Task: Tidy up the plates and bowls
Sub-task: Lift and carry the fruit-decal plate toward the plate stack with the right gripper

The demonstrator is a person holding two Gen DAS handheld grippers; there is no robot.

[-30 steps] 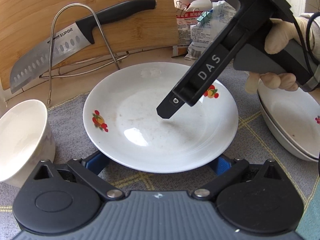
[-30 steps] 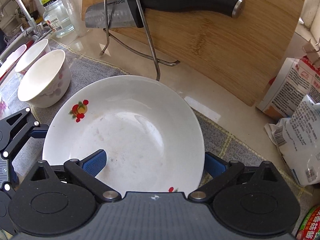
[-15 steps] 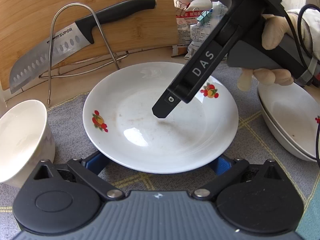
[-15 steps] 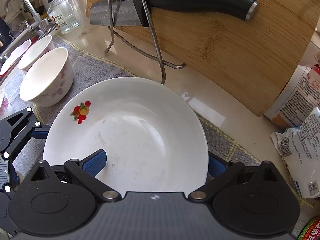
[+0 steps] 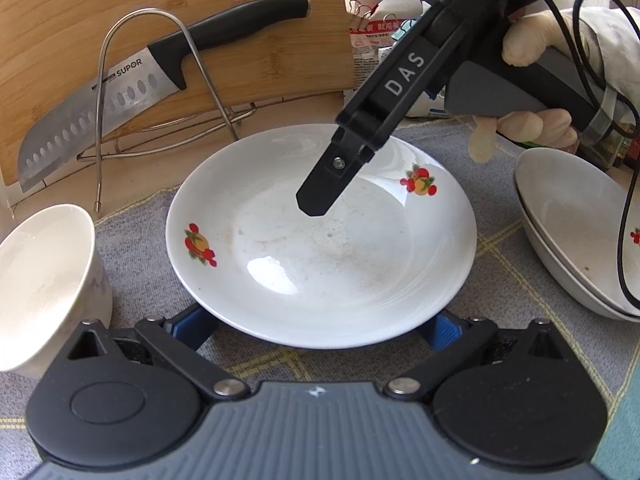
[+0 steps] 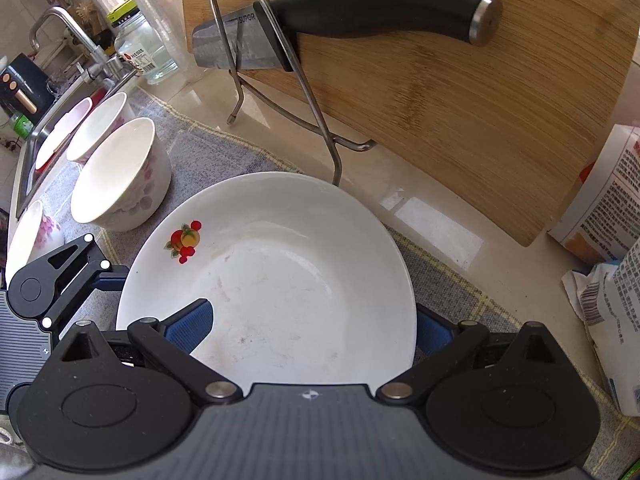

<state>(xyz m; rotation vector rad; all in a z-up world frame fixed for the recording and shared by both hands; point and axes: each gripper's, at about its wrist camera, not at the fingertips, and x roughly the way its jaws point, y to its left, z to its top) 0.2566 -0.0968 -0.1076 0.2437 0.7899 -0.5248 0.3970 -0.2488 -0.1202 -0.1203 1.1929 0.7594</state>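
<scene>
A white plate with fruit prints (image 5: 320, 248) lies on the grey mat; it also shows in the right wrist view (image 6: 280, 272). My left gripper (image 5: 320, 328) is open, its blue pads low at the plate's near edge, under the rim. My right gripper (image 6: 312, 328) is open and reaches over the plate, left pad (image 6: 188, 322) above the plate's inside, right pad beyond its rim; its finger (image 5: 320, 196) hangs over the plate's middle. Stacked plates (image 5: 576, 232) sit to the right. White bowls (image 6: 120, 176) stand to the left, one in the left wrist view (image 5: 44, 280).
A bamboo cutting board (image 6: 440, 100) leans behind a wire rack (image 6: 312, 100) that holds a knife (image 5: 120, 92). Food bags (image 6: 616, 280) lie at the right. A sink with a tap (image 6: 68, 40) is at the far left.
My right gripper has risen and drawn back a little over the plate, toward the cutting board side. The left gripper and the plate have not moved.
</scene>
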